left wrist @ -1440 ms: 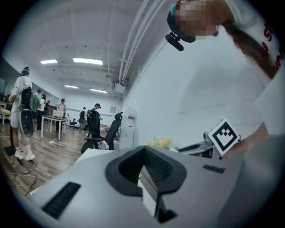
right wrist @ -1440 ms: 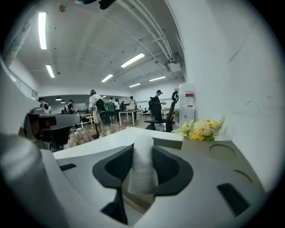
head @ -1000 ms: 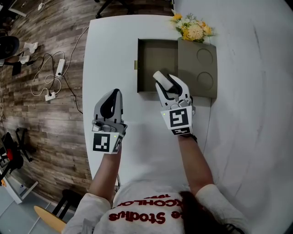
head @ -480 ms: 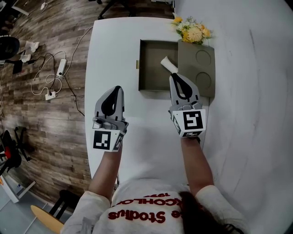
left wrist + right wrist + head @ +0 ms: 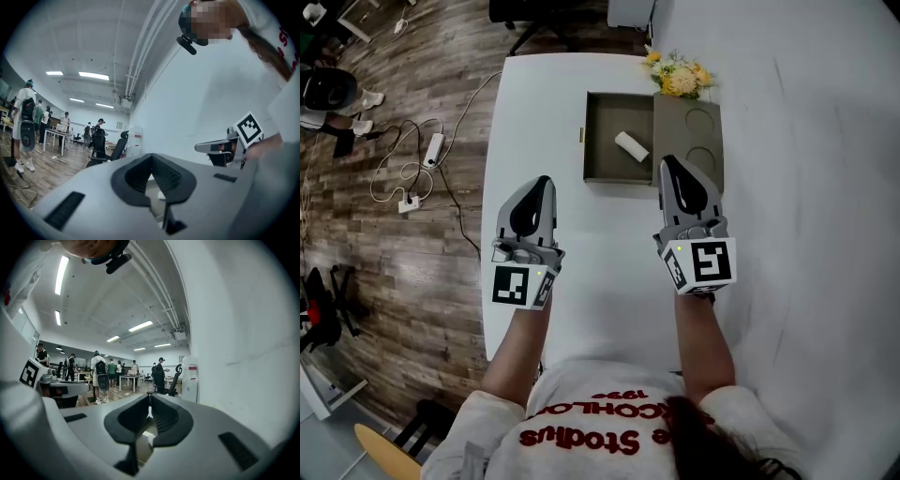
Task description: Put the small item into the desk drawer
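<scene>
Small item, a white cylinder, is lying inside the open desk drawer, so placement is looking done; shutting the drawer is perhaps remaining. Right gripper is hovering near the drawer, and its jaws have just been closing with nothing between them. Left gripper is keeping its jaws together, empty. Both gripper views are showing the drawer only as a sliver between the jaws.

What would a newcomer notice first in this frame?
The open drawer at the far side of the white table, with a small white roll lying inside it. Nearer the person, the left gripper and right gripper hang over the table, both shut; the right one's jaws have just been closing, with nothing between them. Yellow flowers stand at the table's far edge.
</scene>
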The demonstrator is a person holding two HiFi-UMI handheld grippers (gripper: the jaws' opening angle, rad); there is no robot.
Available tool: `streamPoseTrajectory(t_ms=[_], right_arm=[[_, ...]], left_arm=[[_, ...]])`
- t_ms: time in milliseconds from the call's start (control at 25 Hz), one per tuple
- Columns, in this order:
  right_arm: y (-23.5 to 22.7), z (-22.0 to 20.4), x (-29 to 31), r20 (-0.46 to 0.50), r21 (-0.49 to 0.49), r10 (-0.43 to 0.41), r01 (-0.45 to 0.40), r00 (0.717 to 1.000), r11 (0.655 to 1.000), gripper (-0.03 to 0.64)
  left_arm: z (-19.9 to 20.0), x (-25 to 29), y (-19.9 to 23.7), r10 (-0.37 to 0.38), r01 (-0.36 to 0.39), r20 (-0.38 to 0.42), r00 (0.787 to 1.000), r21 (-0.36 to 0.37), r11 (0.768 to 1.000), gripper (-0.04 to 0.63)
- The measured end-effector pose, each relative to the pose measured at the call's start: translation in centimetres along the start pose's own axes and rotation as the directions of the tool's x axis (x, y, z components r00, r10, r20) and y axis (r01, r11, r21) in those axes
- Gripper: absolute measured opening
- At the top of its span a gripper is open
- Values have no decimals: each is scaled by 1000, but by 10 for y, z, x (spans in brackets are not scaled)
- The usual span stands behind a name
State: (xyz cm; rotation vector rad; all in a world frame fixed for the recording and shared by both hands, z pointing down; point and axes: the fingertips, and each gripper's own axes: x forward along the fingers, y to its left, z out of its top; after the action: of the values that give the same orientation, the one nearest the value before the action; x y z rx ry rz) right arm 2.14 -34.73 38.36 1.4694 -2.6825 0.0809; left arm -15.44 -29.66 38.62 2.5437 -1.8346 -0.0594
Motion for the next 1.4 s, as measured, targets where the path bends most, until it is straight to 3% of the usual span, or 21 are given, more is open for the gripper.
streamPoseTrajectory(t_ms=[520,960,1400], right_arm=[[8,57,-101,83,8,-80,79,993,997,15],[21,66,-162,115,6,-98,98,988,995,14],[17,65,-188,131,49,-117,112,984,993,8]], left_arm=[[52,-63,-42,-3,1,68,998,22,1000,6],[55,-107,-74,-30,29,58,998,27,999,6],[61,-121,-86,-42,39,61,997,45,998,6]])
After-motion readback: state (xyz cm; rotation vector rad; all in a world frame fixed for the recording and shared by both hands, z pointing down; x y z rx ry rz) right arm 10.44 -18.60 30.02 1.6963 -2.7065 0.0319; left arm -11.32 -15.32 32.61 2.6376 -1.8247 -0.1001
